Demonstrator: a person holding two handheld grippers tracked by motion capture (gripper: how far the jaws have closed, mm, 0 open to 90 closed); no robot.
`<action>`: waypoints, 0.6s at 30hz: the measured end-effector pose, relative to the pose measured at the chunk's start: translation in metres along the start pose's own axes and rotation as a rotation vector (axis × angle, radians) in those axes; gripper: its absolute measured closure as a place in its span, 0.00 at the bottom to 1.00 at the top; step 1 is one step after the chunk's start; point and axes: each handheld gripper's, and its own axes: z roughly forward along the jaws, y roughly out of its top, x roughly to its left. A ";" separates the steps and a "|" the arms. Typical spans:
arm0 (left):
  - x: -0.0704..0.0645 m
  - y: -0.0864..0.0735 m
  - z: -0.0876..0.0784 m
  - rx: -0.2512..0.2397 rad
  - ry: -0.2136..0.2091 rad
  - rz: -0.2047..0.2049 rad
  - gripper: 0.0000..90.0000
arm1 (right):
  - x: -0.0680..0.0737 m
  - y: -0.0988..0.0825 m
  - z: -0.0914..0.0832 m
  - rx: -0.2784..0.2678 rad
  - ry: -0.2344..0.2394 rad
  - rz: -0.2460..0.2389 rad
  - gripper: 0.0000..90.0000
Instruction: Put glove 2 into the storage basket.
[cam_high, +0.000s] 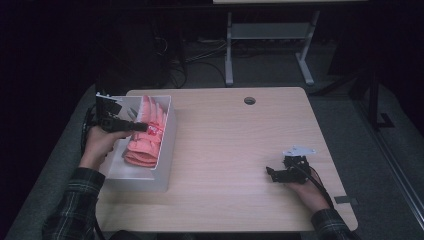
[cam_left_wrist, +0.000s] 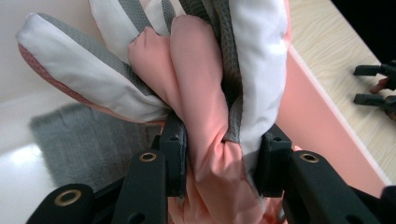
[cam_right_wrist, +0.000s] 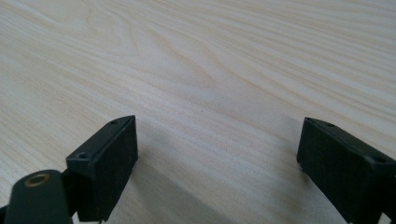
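A pink glove (cam_high: 145, 145) with white and grey panels lies in a white box (cam_high: 168, 150) at the table's left edge. My left gripper (cam_high: 144, 127) reaches into the box from the left. In the left gripper view the glove (cam_left_wrist: 196, 84) is bunched between the two black pads, and my left gripper (cam_left_wrist: 222, 158) is shut on it, the glove's fingers fanning out beyond the jaws. My right gripper (cam_high: 270, 173) rests low on the table at the front right, pointing left. In its own view my right gripper (cam_right_wrist: 217, 154) stands open over bare wood.
The light wooden table (cam_high: 240, 135) has a round cable hole (cam_high: 249, 100) near its far edge. The box wall (cam_left_wrist: 322, 135) stands between the glove and the tabletop (cam_left_wrist: 336, 51). A desk frame (cam_high: 270, 45) stands on the floor beyond.
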 end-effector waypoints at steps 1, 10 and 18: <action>0.001 -0.002 0.004 0.012 -0.002 -0.001 0.68 | 0.000 0.000 0.000 0.000 0.000 0.000 0.13; 0.009 -0.014 0.037 0.097 0.006 -0.013 0.68 | 0.000 0.000 0.000 -0.001 0.000 -0.002 0.13; 0.013 -0.020 0.045 0.108 0.017 -0.014 0.64 | 0.000 0.000 0.000 0.000 -0.003 0.001 0.13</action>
